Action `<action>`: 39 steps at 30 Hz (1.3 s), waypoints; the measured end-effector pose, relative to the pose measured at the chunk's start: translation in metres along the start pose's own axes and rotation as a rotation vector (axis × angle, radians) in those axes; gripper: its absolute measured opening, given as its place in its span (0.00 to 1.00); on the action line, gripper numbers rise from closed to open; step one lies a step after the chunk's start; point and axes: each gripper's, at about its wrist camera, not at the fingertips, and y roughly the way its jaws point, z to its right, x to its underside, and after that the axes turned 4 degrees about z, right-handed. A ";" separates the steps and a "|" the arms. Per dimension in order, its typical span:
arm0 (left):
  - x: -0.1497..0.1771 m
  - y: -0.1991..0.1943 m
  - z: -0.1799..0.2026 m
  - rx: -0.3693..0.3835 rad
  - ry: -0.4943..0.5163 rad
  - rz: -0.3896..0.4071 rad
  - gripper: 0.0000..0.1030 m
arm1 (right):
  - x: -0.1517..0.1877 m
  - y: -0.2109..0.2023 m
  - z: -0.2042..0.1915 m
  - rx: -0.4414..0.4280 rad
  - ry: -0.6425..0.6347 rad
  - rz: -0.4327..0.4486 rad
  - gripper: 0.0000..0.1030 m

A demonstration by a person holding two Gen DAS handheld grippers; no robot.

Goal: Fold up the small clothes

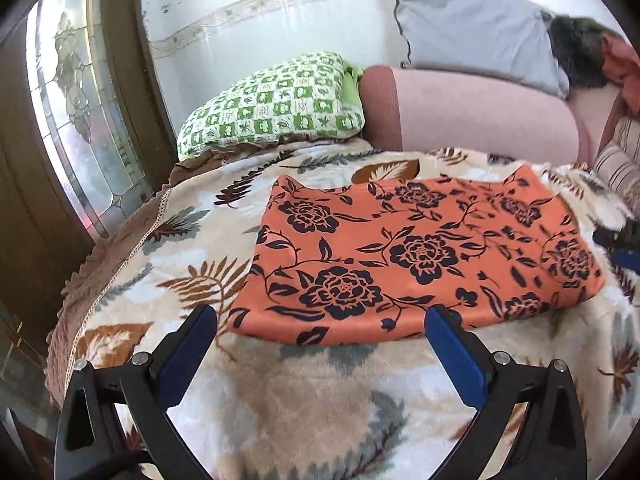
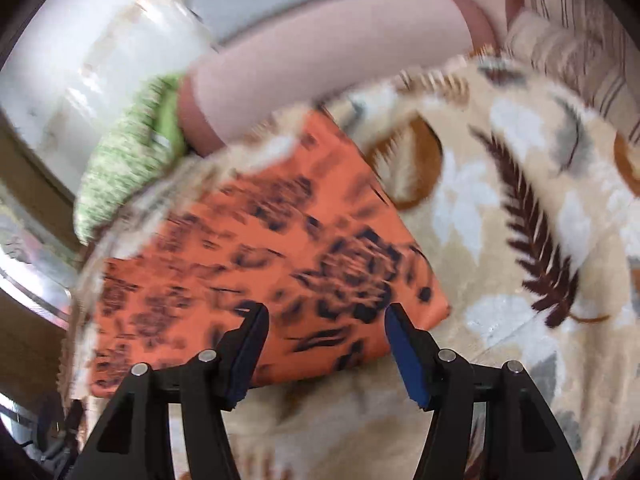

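An orange garment with a dark flower print [image 1: 420, 252] lies flat on a leaf-patterned blanket [image 1: 280, 392]. My left gripper [image 1: 320, 316] is open and empty, just in front of the garment's near edge. My right gripper [image 2: 326, 314] is open and empty, its fingertips over the near corner of the same garment [image 2: 260, 264]; that view is blurred by motion. The right gripper's tip also shows at the right edge of the left wrist view [image 1: 618, 236].
A green checked pillow [image 1: 276, 100], a pink bolster [image 1: 472, 112] and a grey pillow [image 1: 476, 28] lie behind the garment. A striped cushion [image 1: 620, 156] is at far right. A glass-panelled door [image 1: 76, 112] stands left, past the blanket's edge.
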 end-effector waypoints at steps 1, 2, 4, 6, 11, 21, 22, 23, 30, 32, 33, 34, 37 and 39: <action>0.001 -0.004 -0.002 -0.001 -0.001 0.009 1.00 | 0.000 -0.012 -0.008 -0.012 -0.014 0.036 0.62; 0.002 -0.007 -0.003 -0.001 0.000 0.017 1.00 | 0.003 -0.026 -0.017 -0.027 -0.030 0.076 0.62; 0.003 -0.012 -0.006 0.002 -0.001 0.031 1.00 | 0.014 -0.052 -0.033 -0.041 -0.070 0.137 0.62; 0.005 -0.014 -0.009 0.003 -0.004 0.036 1.00 | 0.025 -0.067 -0.044 -0.033 -0.112 0.169 0.63; 0.007 -0.012 -0.014 0.008 -0.014 0.031 1.00 | 0.056 -0.098 -0.061 -0.041 -0.186 0.210 0.65; 0.011 -0.001 -0.011 0.003 0.000 0.025 1.00 | 0.066 -0.085 -0.058 -0.049 -0.171 0.170 0.67; 0.011 0.001 -0.010 0.001 0.002 0.022 1.00 | 0.065 -0.083 -0.057 -0.047 -0.164 0.172 0.67; 0.010 0.003 -0.010 0.000 0.001 0.019 1.00 | 0.064 -0.081 -0.056 -0.044 -0.163 0.174 0.67; 0.004 0.018 -0.005 -0.004 0.002 0.008 1.00 | 0.056 -0.066 -0.053 -0.035 -0.146 0.170 0.67; 0.001 0.023 -0.004 -0.003 0.000 0.004 1.00 | 0.053 -0.062 -0.054 -0.026 -0.156 0.174 0.67; -0.001 0.026 -0.003 -0.002 -0.002 0.000 1.00 | 0.052 -0.060 -0.054 -0.023 -0.158 0.173 0.67; -0.002 0.028 -0.003 0.000 -0.005 -0.005 1.00 | 0.051 -0.058 -0.054 -0.022 -0.156 0.171 0.67; -0.005 0.033 -0.002 0.017 -0.020 -0.015 1.00 | 0.047 -0.049 -0.052 -0.030 -0.137 0.149 0.67; -0.007 0.034 -0.002 0.028 -0.029 -0.018 1.00 | 0.047 -0.044 -0.051 -0.040 -0.131 0.136 0.67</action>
